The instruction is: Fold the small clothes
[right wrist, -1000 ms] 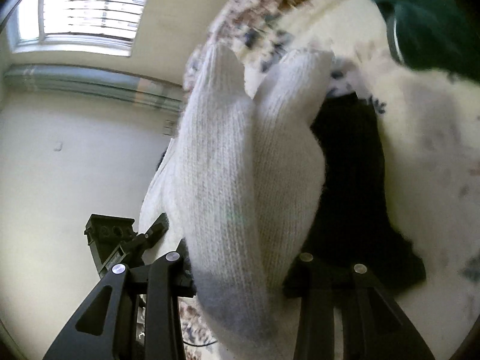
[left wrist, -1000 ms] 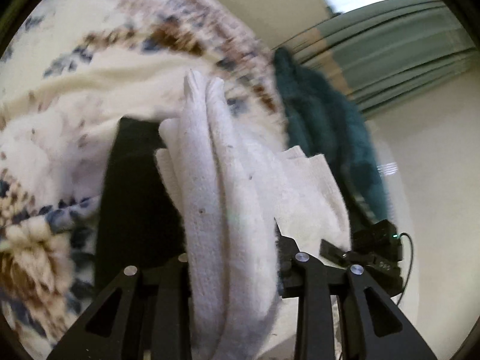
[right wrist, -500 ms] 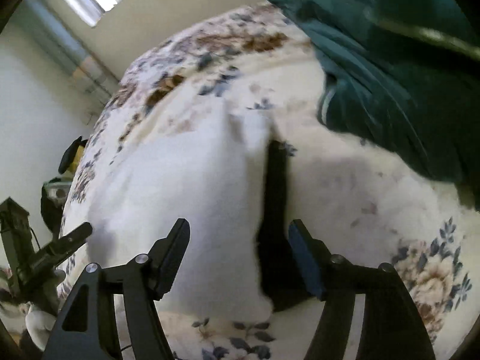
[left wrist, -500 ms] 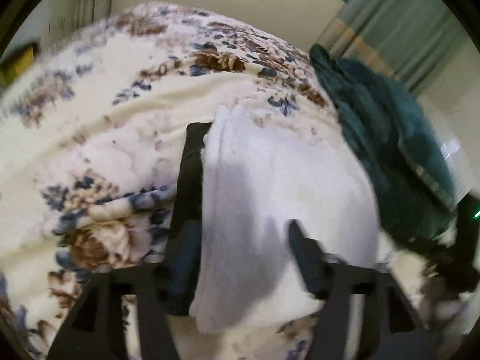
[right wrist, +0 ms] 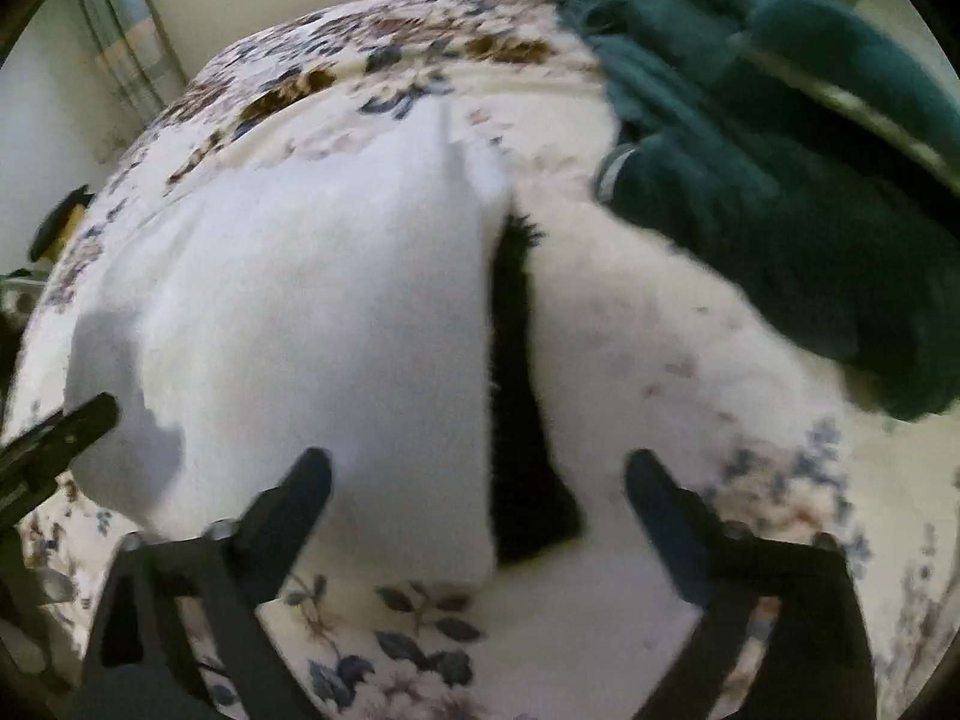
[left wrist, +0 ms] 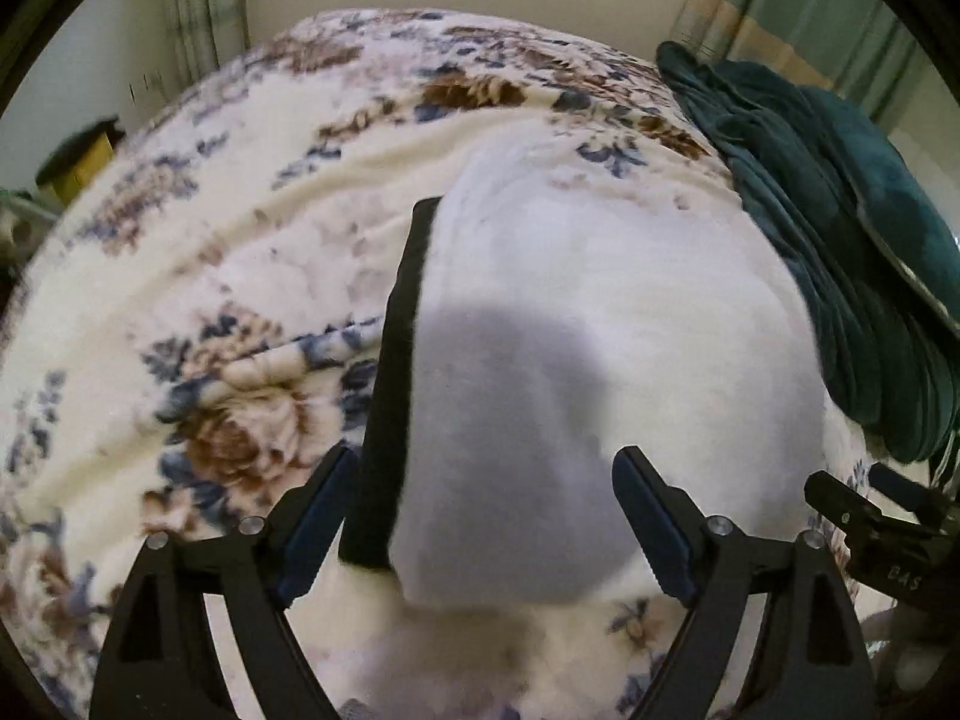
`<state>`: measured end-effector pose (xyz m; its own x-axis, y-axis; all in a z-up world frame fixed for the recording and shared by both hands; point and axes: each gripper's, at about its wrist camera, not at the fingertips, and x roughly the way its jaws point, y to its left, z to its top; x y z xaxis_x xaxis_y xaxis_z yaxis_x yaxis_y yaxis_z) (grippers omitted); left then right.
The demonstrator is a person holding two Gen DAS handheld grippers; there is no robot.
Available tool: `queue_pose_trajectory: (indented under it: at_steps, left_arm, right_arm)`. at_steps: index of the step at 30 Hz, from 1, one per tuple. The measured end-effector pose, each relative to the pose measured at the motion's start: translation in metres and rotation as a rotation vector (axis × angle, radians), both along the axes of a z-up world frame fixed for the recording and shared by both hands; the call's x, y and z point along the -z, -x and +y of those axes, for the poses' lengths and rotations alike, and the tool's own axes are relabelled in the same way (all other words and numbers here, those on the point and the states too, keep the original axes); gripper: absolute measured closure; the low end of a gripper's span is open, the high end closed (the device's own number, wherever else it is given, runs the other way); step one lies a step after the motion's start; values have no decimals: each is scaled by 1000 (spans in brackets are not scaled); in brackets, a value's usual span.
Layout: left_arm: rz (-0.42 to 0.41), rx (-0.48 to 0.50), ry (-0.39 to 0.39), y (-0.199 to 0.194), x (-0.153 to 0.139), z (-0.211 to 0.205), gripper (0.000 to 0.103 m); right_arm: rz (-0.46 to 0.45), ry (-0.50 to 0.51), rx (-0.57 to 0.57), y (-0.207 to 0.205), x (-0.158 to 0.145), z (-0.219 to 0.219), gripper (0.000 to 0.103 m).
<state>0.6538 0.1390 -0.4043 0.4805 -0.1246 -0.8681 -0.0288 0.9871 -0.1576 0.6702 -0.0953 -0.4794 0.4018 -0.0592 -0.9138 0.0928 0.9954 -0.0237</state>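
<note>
A white knit garment [left wrist: 600, 360] lies flat on the floral bedspread [left wrist: 210, 276], on top of a black cloth [left wrist: 396, 372] whose edge shows along its left side. My left gripper [left wrist: 480, 510] is open and empty, just above the garment's near edge. In the right wrist view the white garment [right wrist: 312, 330] lies left of centre, with the black cloth [right wrist: 516, 396] showing along its right side. My right gripper [right wrist: 474, 510] is open and empty above their near edge. The other gripper shows at the lower right of the left view and the left edge of the right view.
A dark green blanket [left wrist: 840, 228] is heaped on the bed to the right; it also shows in the right wrist view [right wrist: 780, 168]. Curtains [left wrist: 780, 6] and a wall stand behind the bed. A dark and yellow object [left wrist: 84, 156] sits past the bed's left edge.
Both grippers let go of the white garment and opened. It was held up between them a second ago and now lies spread flat over the black cloth. Both grippers drew back.
</note>
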Motion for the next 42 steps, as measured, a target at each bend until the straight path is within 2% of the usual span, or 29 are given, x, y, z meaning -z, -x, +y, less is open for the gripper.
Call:
queue_pose_trajectory:
  at_steps: [7, 12, 16, 23, 30, 37, 42]
  left_arm:
    - [-8, 47, -72, 48, -59, -28, 15]
    - [-36, 38, -95, 87, -110, -35, 15]
    - [-78, 27, -105, 129, -166, -37, 15]
    - [-153, 27, -95, 211, -268, -44, 15]
    - [-238, 39, -119, 281, -352, -51, 15]
    - [-302, 16, -126, 331, -400, -49, 15]
    - [-321, 4, -133, 356, -415, -49, 15]
  right_arm:
    - [-44, 61, 52, 64, -71, -2, 0]
    - [-92, 75, 62, 114, -141, -2, 0]
    - [-157, 102, 65, 157, -204, -1, 0]
    - [-269, 96, 32, 253, -332, 10, 0]
    - [-347, 68, 19, 339, -426, 9, 0]
    - [-425, 49, 7, 407, -498, 3, 0]
    - [-456, 59, -8, 438, -525, 2, 0]
